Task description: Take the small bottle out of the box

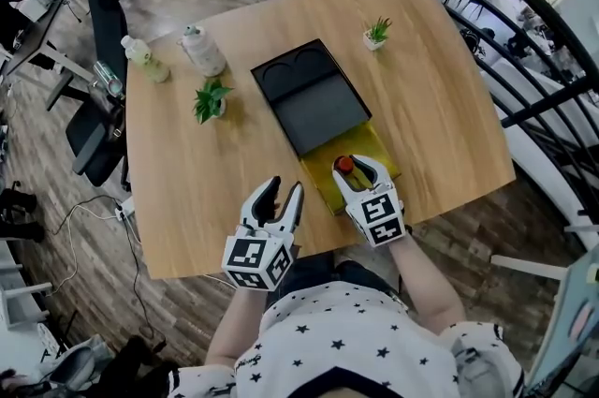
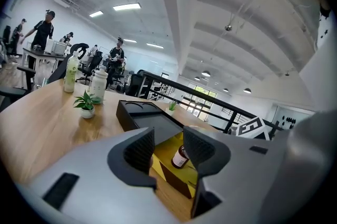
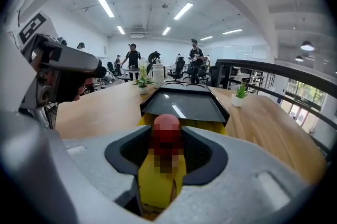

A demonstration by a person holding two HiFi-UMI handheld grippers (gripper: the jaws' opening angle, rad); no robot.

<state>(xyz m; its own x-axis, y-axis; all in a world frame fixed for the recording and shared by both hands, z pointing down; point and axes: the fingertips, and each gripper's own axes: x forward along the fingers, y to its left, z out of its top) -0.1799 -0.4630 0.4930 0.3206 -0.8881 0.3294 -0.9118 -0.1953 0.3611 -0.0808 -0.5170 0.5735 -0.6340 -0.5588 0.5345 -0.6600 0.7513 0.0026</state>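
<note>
Contact at the yellow box (image 1: 323, 190): the right gripper (image 1: 356, 168) has its jaws narrowed onto the small bottle (image 1: 344, 165), pads against either side below the red cap. The bottle sits inside the box's open end, leaning a little, close to the near edge of the table (image 1: 187, 199). A black sleeve (image 1: 314, 96) covers the far part of the box. The left gripper (image 1: 284, 192) hangs just beside it over bare wood, jaws a modest gap apart, nothing between them.
</note>
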